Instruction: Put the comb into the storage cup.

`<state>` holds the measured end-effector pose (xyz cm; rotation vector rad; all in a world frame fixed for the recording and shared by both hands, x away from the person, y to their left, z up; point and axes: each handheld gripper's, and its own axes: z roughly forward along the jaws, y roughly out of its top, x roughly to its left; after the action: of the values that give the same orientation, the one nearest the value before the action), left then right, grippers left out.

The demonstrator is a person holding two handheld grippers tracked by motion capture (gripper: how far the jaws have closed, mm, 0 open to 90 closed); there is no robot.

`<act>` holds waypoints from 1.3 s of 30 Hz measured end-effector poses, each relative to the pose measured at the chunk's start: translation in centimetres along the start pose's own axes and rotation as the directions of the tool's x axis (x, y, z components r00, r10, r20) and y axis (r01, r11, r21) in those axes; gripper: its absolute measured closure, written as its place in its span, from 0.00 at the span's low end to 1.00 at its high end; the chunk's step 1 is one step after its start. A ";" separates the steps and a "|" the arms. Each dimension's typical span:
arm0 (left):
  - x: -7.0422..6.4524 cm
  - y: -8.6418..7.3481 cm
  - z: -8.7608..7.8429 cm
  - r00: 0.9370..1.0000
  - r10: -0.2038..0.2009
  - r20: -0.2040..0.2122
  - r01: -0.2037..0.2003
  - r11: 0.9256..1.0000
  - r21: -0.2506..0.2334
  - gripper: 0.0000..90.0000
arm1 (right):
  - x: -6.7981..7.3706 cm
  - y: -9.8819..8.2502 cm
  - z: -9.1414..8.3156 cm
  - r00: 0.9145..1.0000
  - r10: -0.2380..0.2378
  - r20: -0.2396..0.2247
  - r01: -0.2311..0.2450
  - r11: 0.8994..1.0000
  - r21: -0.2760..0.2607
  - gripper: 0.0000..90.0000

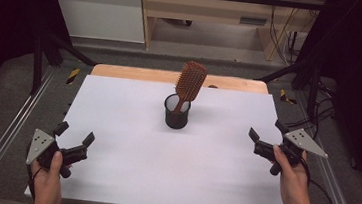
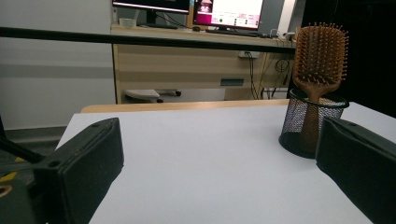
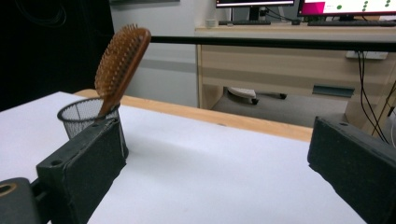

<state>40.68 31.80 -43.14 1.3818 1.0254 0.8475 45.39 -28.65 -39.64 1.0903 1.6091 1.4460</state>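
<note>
Brush (image 1: 189,82) standing handle-down, tilted, in mesh cup (image 1: 176,114) at mid-table (image 1: 126,177); left gripper (image 1: 75,141) and right gripper (image 1: 266,134), jaws apart and empty, near the front corners, well clear.

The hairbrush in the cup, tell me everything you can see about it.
The hairbrush looks wooden, reddish brown, with a broad paddle head covered in pin bristles. It stands handle down in the black mesh cup near the table's middle, leaning against the rim with its head tilted out above. The cup alone touches it; both grippers are well apart from it.
</note>
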 end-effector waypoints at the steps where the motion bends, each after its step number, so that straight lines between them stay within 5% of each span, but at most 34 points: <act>1: 0.0 0.0 0.0 1.000 0.000 0.000 0.000 1.000 0.000 0.01 | 0.0 -0.4 -0.1 1.000 -0.001 0.003 0.001 1.000 0.004 0.04; 9: -0.1 -0.1 0.1 1.000 0.003 0.004 -0.003 1.000 0.003 0.01 | -0.1 -2.7 -0.8 1.000 -0.004 0.006 0.004 1.000 0.018 0.04; 25: -0.3 -0.1 0.2 1.000 0.014 0.016 -0.014 1.000 0.004 0.01 | 0.8 -4.6 -1.2 1.000 0.005 -0.013 -0.005 1.000 0.031 0.04; 39: -0.7 0.0 0.3 0.999 0.033 0.042 -0.033 0.999 0.000 0.01 | 2.5 -5.8 -0.9 0.996 -0.020 -0.089 0.024 0.998 0.052 0.03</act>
<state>40.68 31.05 -43.13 1.4153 0.9728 0.8388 42.87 -26.86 -45.15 1.0478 1.7248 1.4628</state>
